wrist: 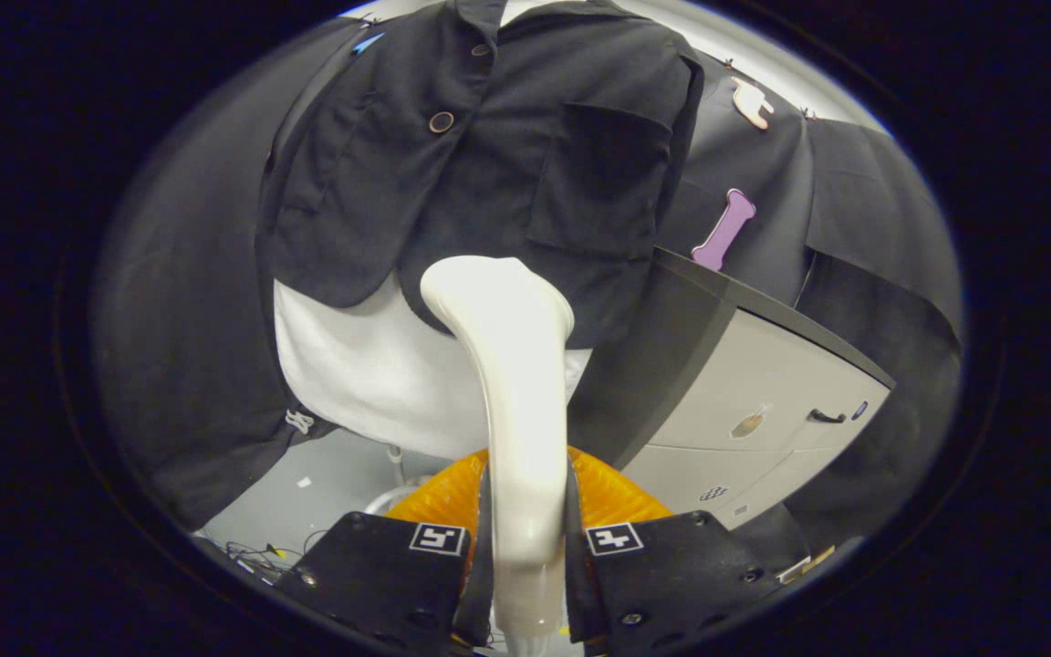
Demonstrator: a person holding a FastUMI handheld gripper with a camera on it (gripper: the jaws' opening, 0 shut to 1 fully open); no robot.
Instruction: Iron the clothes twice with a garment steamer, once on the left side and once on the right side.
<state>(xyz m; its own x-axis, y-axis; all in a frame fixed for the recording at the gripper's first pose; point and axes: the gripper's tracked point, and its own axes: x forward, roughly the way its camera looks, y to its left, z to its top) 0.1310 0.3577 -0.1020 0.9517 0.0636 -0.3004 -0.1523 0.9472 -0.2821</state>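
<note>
A black short jacket [525,155] with buttons and a chest pocket hangs over a white garment [370,374] on a stand straight ahead. My gripper [525,529] is shut on the cream-white handle of the garment steamer [521,392], which rises between the fingers. The steamer's head sits at the jacket's lower hem, near the middle and below the pocket; whether it touches the cloth I cannot tell. An orange ribbed part [608,493] of the steamer shows just behind the fingers.
A grey cabinet [754,392] with a dark top and a drawer handle stands to the right of the garment. Pale floor [325,484] with thin cables lies lower left. Black cloth walls surround the stand.
</note>
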